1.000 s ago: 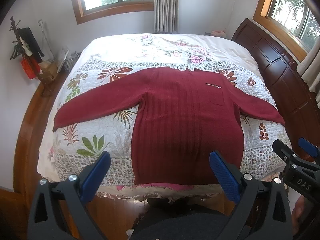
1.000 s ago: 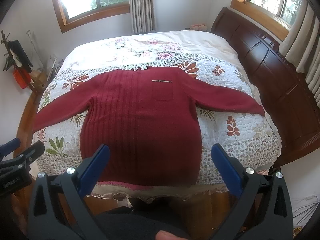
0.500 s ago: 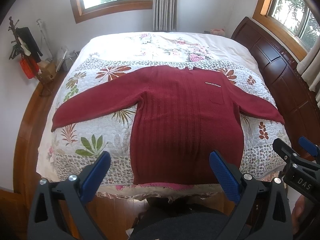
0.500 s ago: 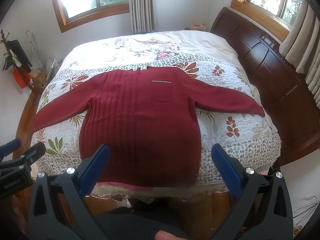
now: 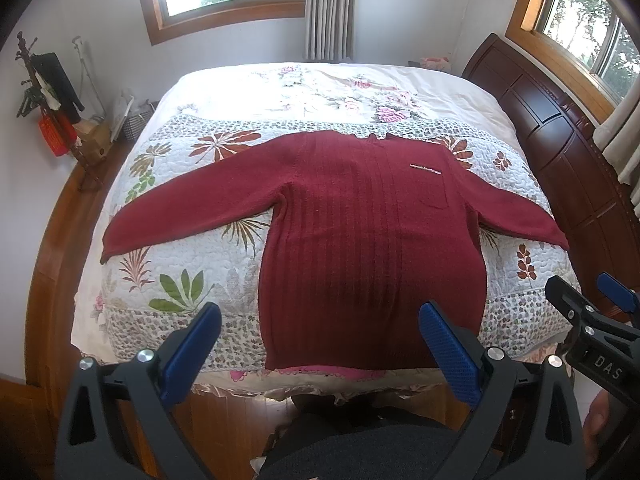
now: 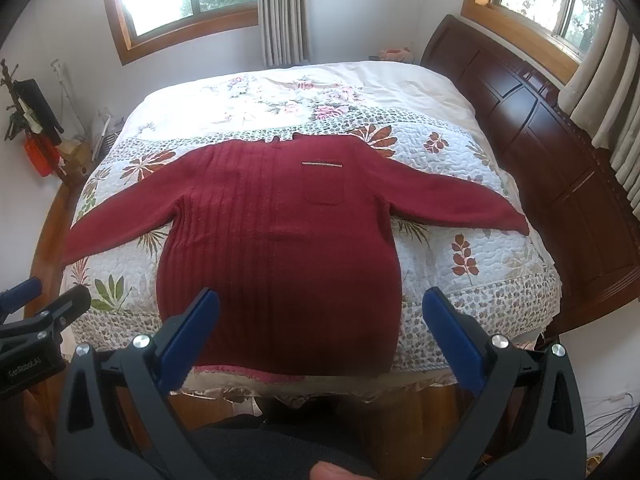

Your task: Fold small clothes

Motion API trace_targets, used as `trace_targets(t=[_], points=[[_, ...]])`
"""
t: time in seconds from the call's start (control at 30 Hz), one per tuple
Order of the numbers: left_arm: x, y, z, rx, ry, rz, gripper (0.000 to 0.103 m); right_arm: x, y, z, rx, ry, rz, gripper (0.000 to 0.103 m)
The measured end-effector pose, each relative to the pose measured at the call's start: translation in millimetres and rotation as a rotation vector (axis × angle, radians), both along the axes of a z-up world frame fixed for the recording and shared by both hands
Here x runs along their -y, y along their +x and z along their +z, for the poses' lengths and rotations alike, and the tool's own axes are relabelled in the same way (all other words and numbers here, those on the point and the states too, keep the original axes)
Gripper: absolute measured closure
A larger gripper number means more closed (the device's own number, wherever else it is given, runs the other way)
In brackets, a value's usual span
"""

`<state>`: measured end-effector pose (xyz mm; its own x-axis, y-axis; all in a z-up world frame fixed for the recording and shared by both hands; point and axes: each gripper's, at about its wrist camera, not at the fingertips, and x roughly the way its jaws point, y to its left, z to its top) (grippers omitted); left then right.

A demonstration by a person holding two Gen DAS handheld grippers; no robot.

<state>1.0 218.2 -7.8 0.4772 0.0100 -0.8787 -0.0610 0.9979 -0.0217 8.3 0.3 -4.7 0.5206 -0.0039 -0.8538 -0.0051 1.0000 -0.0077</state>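
Both sets of jaws stand wide apart and empty above the foot of the bed: the left gripper (image 5: pixel 320 344) and the right gripper (image 6: pixel 322 330), each with blue pads (image 5: pixel 192 354), held side by side short of the sweater's hem. The dark red knit sweater (image 5: pixel 360 232) lies flat, front up, sleeves spread, on the floral quilt (image 5: pixel 168 280), its chest pocket (image 6: pixel 324 184) toward the dark wooden headboard (image 6: pixel 540 128). A hand (image 6: pixel 332 472) shows at the frame's bottom.
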Motion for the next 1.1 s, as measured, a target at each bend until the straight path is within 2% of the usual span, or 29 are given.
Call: trace_targets(t=[1.1], points=[[-6.4,-0.6,0.5,-0.003,-0.010,0.000,0.004,-2.4,-0.7,0.5,0.001,-0.004,0.002,0.002]])
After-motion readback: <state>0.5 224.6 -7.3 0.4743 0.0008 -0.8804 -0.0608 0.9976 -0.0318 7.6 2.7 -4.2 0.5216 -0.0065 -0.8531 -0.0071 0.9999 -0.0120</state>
